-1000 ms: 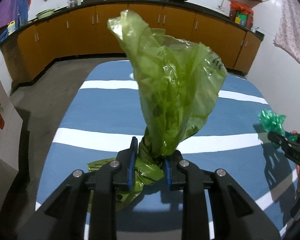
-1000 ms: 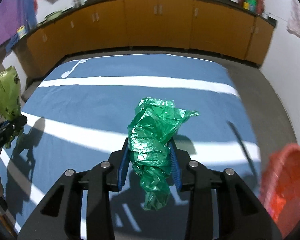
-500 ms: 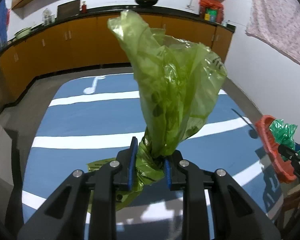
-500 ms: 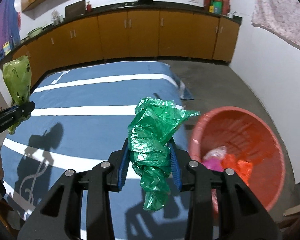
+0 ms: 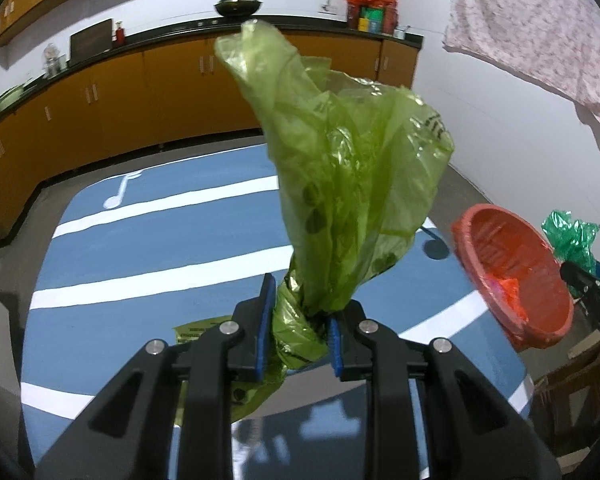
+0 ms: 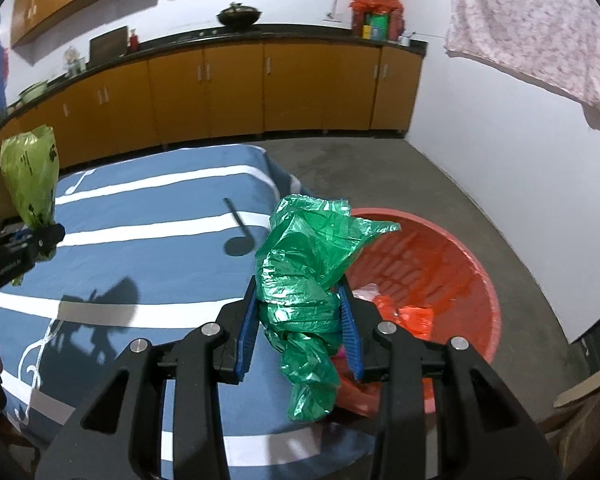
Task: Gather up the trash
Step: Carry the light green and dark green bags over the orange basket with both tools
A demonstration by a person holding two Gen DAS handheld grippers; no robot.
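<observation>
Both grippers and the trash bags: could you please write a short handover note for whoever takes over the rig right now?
Left gripper: shut on the light green bag, held above the blue striped mat.
Right gripper: shut on the dark green bag, at the near rim of the red basket.
Done: both bags picked up; the basket already holds some red and pink trash.
Left: drop the dark green bag in, then bring the light green one over.

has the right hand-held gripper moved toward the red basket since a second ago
Yes. The right hand-held gripper, shut on the green bag, swung right off the blue mat; the red basket, earlier at the frame's edge, now sits just ahead.
</observation>
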